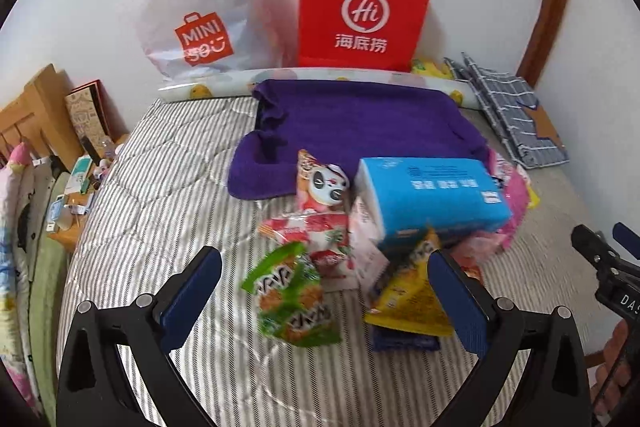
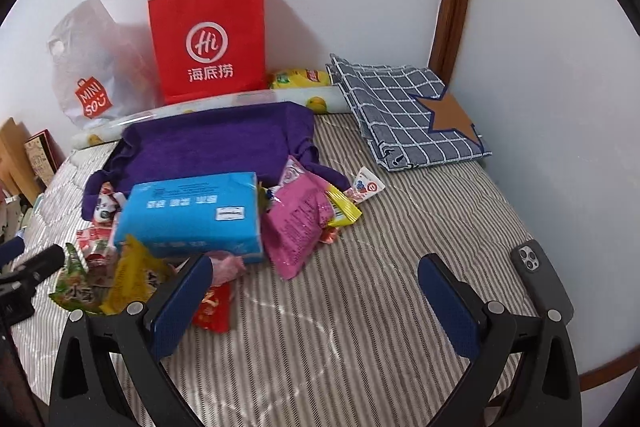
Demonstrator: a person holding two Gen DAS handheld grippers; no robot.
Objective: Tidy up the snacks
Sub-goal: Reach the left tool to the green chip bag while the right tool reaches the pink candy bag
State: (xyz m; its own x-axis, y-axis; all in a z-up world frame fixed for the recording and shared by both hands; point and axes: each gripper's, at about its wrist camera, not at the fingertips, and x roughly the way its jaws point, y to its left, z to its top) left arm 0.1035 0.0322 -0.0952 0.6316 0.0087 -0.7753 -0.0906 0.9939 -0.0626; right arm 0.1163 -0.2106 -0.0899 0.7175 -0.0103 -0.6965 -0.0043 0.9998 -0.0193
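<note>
Left gripper (image 1: 325,279): fingers spread wide, holding nothing; green snack pouch (image 1: 294,301) lies betw. them, yellow snack pouch (image 1: 412,301) just inside right finger.
Right gripper (image 2: 316,285): fingers spread wide, empty, over bare striped bedcover (image 2: 360,327); red packet (image 2: 212,307) beside its left finger.
Snack pile: bed centre; blue tissue pack (image 2: 188,215) on top, pink bag (image 2: 296,227) touching its right side, panda packet (image 1: 324,183) at its left.
Open room: bare cover front-right of pile; phone (image 2: 538,275) near bed's right edge.
Edges: wall close behind; checked cloth (image 2: 404,115) in far right corner.
Containers: red paper bag (image 2: 208,39) and white plastic bag (image 2: 90,75) upright at wall; contents not visible.
Purple towel (image 1: 352,119): betw. bags and pile.
</note>
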